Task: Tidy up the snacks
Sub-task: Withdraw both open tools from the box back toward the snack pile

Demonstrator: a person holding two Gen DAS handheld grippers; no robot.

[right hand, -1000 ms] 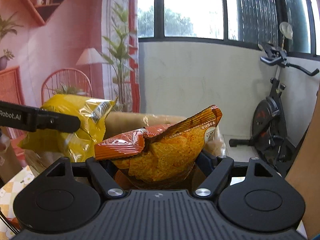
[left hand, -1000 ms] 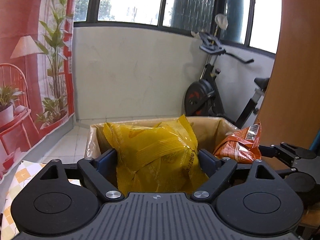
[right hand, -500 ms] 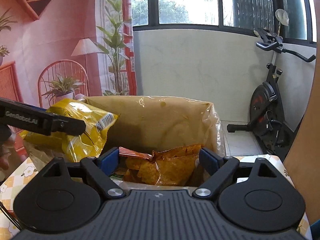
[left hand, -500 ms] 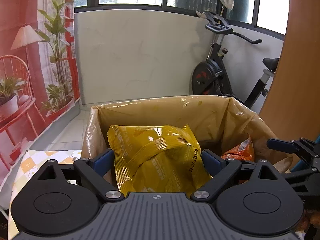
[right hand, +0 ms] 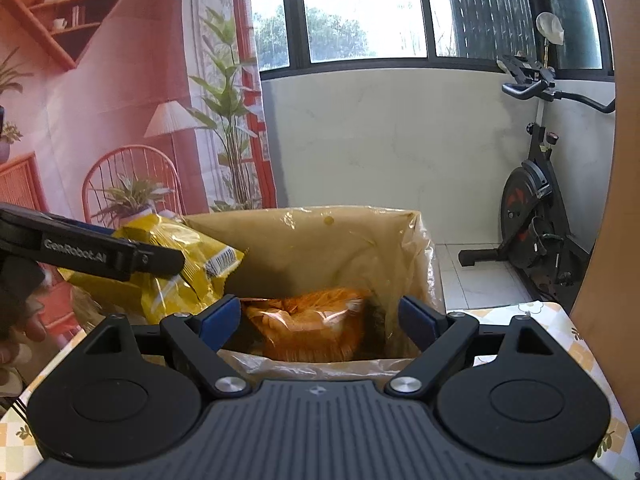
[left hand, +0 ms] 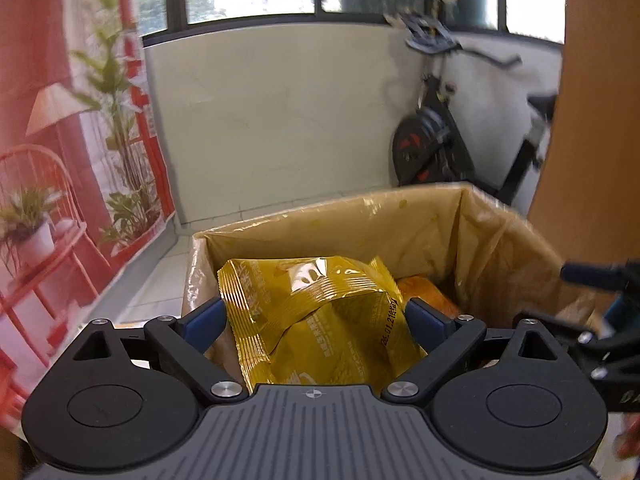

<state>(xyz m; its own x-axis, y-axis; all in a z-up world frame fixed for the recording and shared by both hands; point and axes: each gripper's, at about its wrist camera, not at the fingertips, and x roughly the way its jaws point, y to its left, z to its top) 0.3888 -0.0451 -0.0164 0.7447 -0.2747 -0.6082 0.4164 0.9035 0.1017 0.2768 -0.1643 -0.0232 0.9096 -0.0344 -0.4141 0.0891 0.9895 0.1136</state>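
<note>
A brown cardboard box [left hand: 360,232] lined with clear plastic stands open in front of both grippers. My left gripper [left hand: 314,316] hangs over its left side with a yellow snack bag [left hand: 320,320] between its blue pads. Its jaws are opening, and the pads still touch the bag's edges. In the right wrist view the yellow snack bag [right hand: 180,240] hangs at the box [right hand: 340,240] rim, under the left gripper's finger [right hand: 120,256]. An orange snack bag [right hand: 316,320] lies inside the box. My right gripper [right hand: 320,318] stands open above it, touching nothing.
The box sits on a table with a yellow checked cloth [right hand: 560,320]. An exercise bike [right hand: 536,216] stands on the floor at the back right. A brown wooden panel [left hand: 600,120] rises at the right edge. A person's hand [right hand: 16,320] holds the left gripper.
The right gripper opened and the orange bag dropped into the box. The left gripper tipped downward over the box, with the yellow bag still between its pads as they spread.
</note>
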